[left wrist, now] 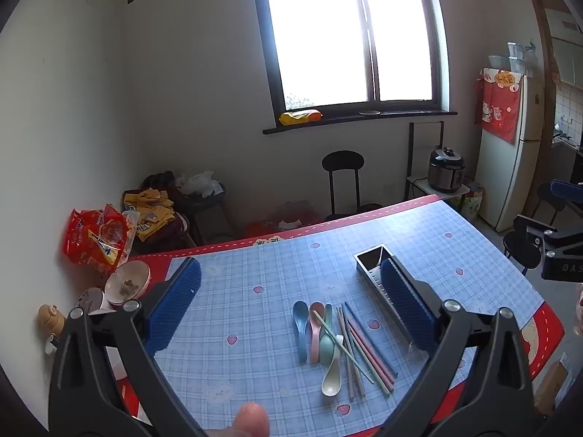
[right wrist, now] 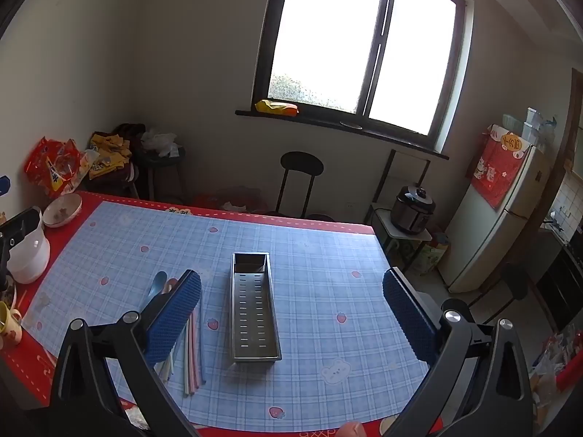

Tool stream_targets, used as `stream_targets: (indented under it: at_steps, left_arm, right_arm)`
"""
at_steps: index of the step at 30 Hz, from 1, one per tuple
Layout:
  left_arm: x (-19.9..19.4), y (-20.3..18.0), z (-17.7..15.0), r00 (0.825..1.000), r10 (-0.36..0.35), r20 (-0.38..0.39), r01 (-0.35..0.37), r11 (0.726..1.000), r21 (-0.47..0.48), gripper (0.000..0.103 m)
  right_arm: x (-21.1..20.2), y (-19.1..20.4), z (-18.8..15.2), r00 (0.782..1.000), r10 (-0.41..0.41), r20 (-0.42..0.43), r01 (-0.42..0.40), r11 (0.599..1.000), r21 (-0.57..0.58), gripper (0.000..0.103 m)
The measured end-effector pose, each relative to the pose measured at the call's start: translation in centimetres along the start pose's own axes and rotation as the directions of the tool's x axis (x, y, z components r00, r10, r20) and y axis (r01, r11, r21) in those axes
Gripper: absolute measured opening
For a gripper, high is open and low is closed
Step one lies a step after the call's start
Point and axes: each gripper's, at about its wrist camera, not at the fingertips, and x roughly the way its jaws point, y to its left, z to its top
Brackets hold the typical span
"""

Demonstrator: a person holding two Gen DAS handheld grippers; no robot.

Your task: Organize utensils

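A pile of pastel spoons (left wrist: pixel 316 331) and chopsticks (left wrist: pixel 364 346) lies on the blue checked tablecloth (left wrist: pixel 255 327). A perforated steel utensil tray (left wrist: pixel 379 266) stands empty just right of the pile. My left gripper (left wrist: pixel 291 306) is open above the table, with the pile between its fingers. My right gripper (right wrist: pixel 291 313) is open, held above the steel tray (right wrist: pixel 253 306). The chopsticks (right wrist: pixel 193 357) and a blue spoon (right wrist: pixel 158 284) show partly behind its left finger (right wrist: pixel 175 320).
Bowls (left wrist: pixel 127 282) and a red snack bag (left wrist: pixel 96 240) sit at the table's left edge. A white container (right wrist: pixel 29 255) and a yellow mug (right wrist: pixel 9 322) stand at the left in the right wrist view. A black stool (right wrist: pixel 300 182), a rice cooker (right wrist: pixel 413 209) and a fridge (right wrist: pixel 499 218) are beyond the table.
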Motion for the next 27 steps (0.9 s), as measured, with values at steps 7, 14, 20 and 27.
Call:
stream_targets:
  at_steps: [7,14,20,27]
  left_arm:
    - [0.02,0.04,0.00,1.000,-0.006,-0.003,0.006,1.000,-0.006,0.098]
    - [-0.02,0.01,-0.01,1.000,-0.005,-0.001,0.005,1.000,-0.006,0.098]
    - [-0.03,0.01,-0.01,1.000,-0.004,0.000,0.004,1.000,-0.007,0.098]
    - [-0.03,0.03,0.00,1.000,-0.005,0.000,0.005,1.000,-0.008,0.098]
  right_arm:
    - [-0.01,-0.05,0.02,1.000,-0.004,0.002,0.004,1.000,-0.003,0.098]
    - [-0.02,-0.11,0.03,1.000,-0.002,0.002,0.002,1.000,-0.001,0.098]
    - [0.00,-0.15,0.03,1.000,-0.002,0.002,0.002,1.000,0.000,0.098]
    - [0.00,-0.14,0.00,1.000,-0.002,0.001,0.002,1.000,0.000,0.098]
